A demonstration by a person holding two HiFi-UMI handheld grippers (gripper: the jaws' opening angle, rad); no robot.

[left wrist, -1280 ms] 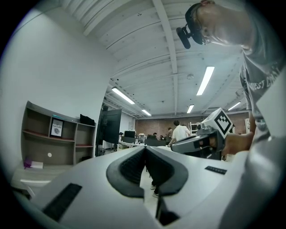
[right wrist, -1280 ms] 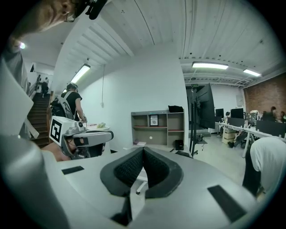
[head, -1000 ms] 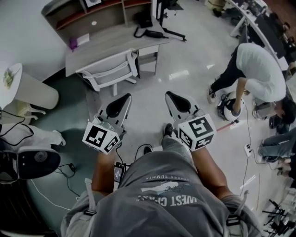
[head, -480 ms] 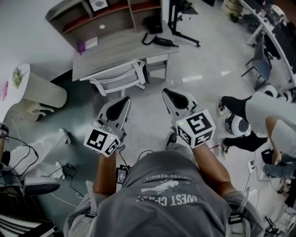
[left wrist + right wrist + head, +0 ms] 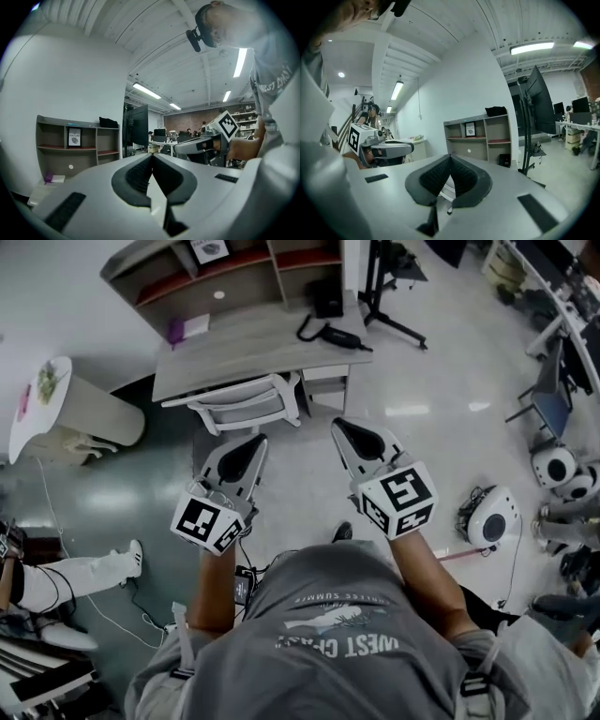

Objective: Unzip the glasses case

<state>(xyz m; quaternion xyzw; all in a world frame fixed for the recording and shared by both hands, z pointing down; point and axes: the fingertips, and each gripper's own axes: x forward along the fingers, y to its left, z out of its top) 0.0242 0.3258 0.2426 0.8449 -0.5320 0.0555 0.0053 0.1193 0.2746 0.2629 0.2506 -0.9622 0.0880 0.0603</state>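
Left grey two-jaw gripper (image 5: 251,444) and right grey two-jaw gripper (image 5: 345,430): I read both pressed together, empty (pointing toward the pale wooden desk (image 5: 262,341)). The glasses case seems outside every view.

Shirt (image 5: 337,645): we read "WEST" in large letters, upside down in the head view. We cannot make out the word after it or the smaller line beside it.
Framed picture (image 5: 74,137) on the shelf unit (image 5: 56,157): we read "NATURE" across its top; the rest is too small for us.
Cube (image 5: 206,524) on the left gripper (image 5: 258,437): a black-and-white square code, with no letters.
Cube (image 5: 398,501) on the right gripper (image 5: 339,425): the same kind of code, with no number we can read.
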